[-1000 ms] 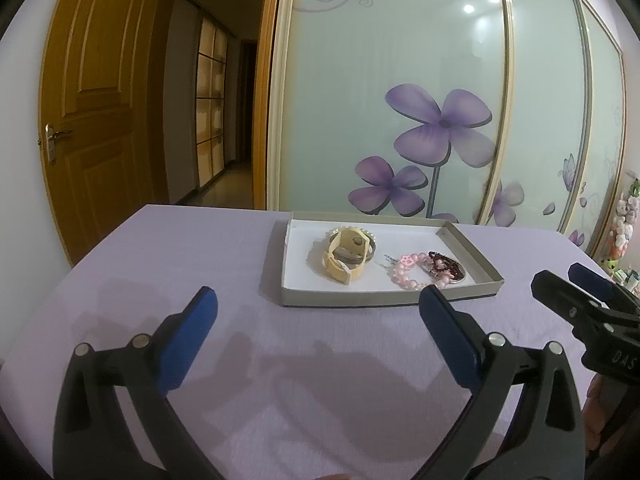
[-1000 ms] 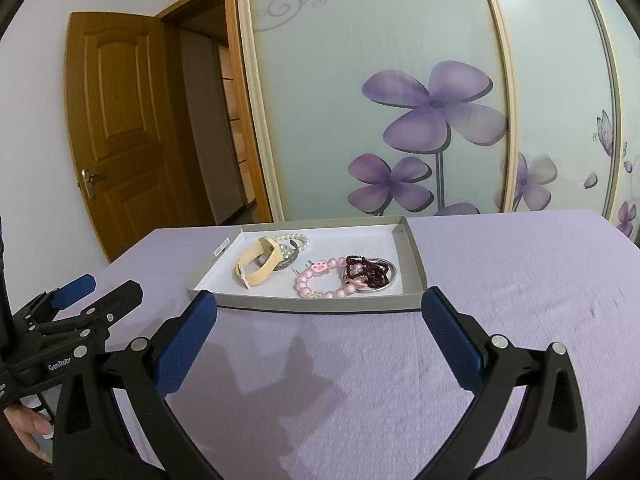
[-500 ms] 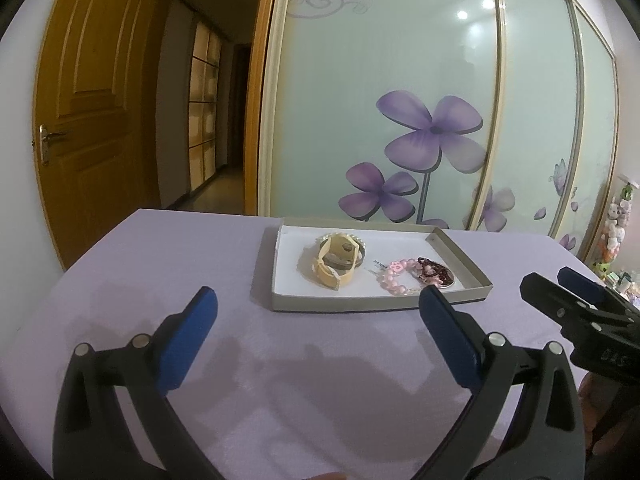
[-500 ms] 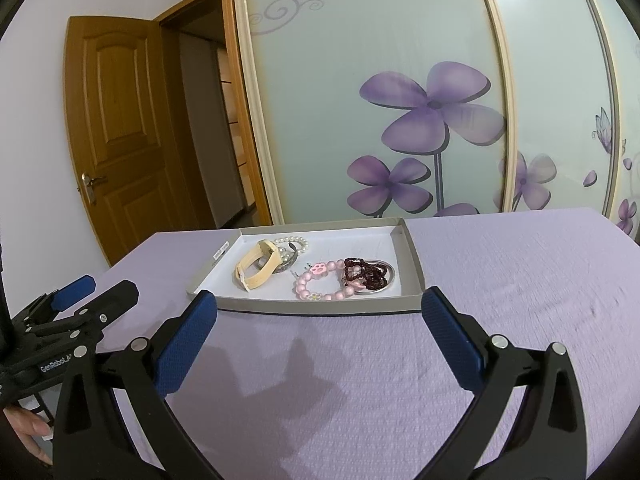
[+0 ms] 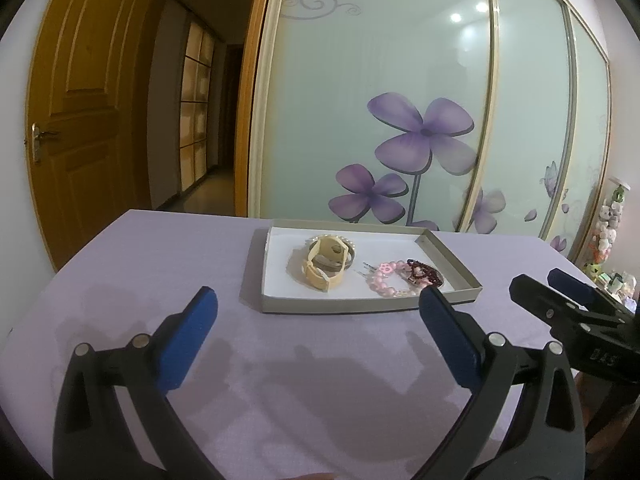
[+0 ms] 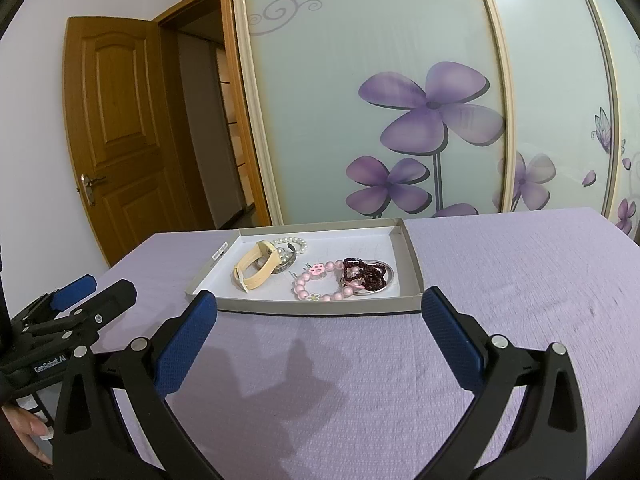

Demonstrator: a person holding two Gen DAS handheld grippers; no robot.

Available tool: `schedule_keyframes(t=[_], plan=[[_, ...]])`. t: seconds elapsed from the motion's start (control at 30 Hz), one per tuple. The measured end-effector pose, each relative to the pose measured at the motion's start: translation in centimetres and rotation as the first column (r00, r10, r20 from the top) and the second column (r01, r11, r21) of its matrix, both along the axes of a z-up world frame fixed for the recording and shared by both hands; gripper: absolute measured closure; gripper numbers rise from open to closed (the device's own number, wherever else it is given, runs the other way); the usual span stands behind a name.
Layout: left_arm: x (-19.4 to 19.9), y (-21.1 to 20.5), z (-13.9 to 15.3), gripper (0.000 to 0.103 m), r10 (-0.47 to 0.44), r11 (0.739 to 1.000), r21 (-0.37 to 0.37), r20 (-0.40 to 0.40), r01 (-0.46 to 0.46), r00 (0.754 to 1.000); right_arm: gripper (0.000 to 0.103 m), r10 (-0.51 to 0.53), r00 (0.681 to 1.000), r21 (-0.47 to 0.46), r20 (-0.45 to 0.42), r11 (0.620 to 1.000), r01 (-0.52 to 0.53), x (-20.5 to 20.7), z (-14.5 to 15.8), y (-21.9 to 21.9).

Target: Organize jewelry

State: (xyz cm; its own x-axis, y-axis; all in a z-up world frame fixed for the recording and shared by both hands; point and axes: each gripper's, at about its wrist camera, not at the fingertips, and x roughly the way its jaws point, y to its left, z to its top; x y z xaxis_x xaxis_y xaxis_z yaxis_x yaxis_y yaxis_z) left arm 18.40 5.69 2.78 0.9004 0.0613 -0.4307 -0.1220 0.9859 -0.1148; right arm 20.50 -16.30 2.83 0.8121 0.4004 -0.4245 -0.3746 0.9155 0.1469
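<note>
A shallow grey cardboard tray [image 5: 360,305] [image 6: 320,306] lies on the lilac cloth. It holds a cream watch [image 5: 322,270] [image 6: 256,270], a white pearl bracelet [image 6: 290,242], a pink bead bracelet [image 5: 384,280] [image 6: 322,280], a dark red bead string [image 5: 422,272] [image 6: 362,272] and a silver ring [image 6: 388,276]. My left gripper [image 5: 316,304] is open and empty, short of the tray. My right gripper [image 6: 318,304] is open and empty, just before the tray's near wall. Each gripper also shows in the other's view, the right [image 5: 568,300] and the left [image 6: 80,300].
The lilac-covered table [image 6: 520,280] runs right to its edge. Behind it stand sliding wardrobe doors with purple flowers [image 5: 420,136]. An open wooden door [image 5: 80,120] is at the left. Small toys [image 5: 608,224] hang at the far right.
Both grippers have drawn back and tilted a little; the tray sits slightly lower and nearer the fingertips in both views. Jaws stay open. The jewelry has not moved.
</note>
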Motion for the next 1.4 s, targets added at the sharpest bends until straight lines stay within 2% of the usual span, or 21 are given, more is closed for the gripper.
schedule_keyframes(t=[1.4], plan=[[0.06, 0.44, 0.69, 0.002, -0.018, 1.0, -0.025, 0.025, 0.018, 1.0, 0.001, -0.006, 1.0, 0.003, 0.003, 1.0, 0.006, -0.04, 0.05, -0.04]])
